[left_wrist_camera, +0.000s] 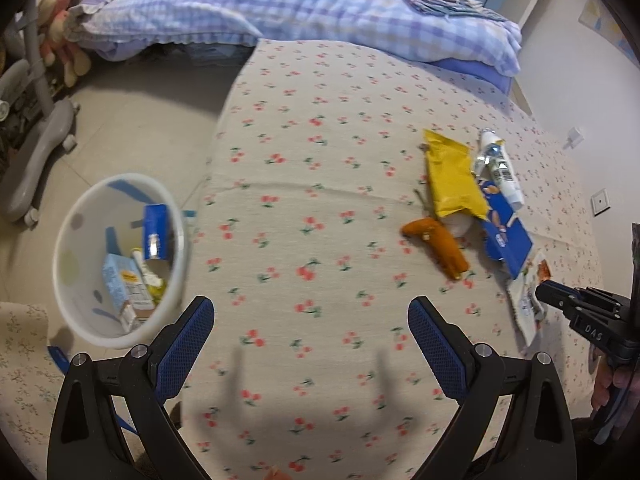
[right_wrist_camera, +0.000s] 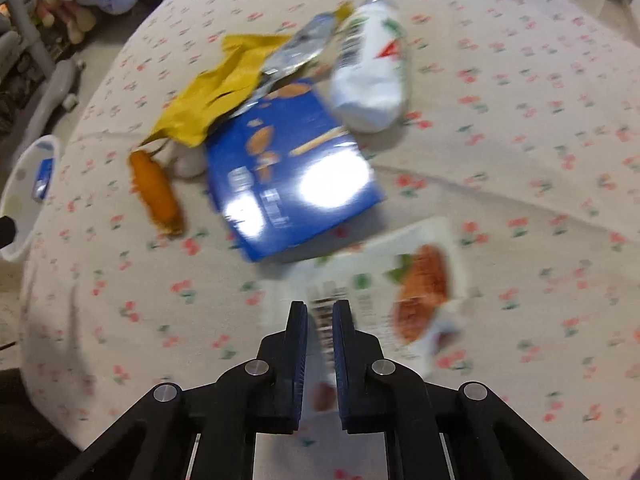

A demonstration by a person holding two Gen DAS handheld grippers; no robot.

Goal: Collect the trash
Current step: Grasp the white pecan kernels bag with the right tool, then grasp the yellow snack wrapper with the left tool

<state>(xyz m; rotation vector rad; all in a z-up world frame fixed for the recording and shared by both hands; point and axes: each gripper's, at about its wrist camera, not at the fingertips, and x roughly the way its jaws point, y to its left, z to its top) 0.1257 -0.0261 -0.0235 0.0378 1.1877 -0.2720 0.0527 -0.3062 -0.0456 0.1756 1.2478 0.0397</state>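
Clenched on the near edge of the white snack wrapper (right_wrist_camera: 384,300) on the bedspread (right_wrist_camera: 520,160), your right gripper (right_wrist_camera: 320,312) grips so little that the wrapper could slip free short of the bin (left_wrist_camera: 120,260).

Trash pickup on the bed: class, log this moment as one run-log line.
left gripper: open, empty | right gripper: shut on white wrapper | bin: part filled | blue box, bottle: on bed

Black linkage left gripper (left_wrist_camera: 311,334) with blue textured fingers (left_wrist_camera: 188,344) and silver screws.
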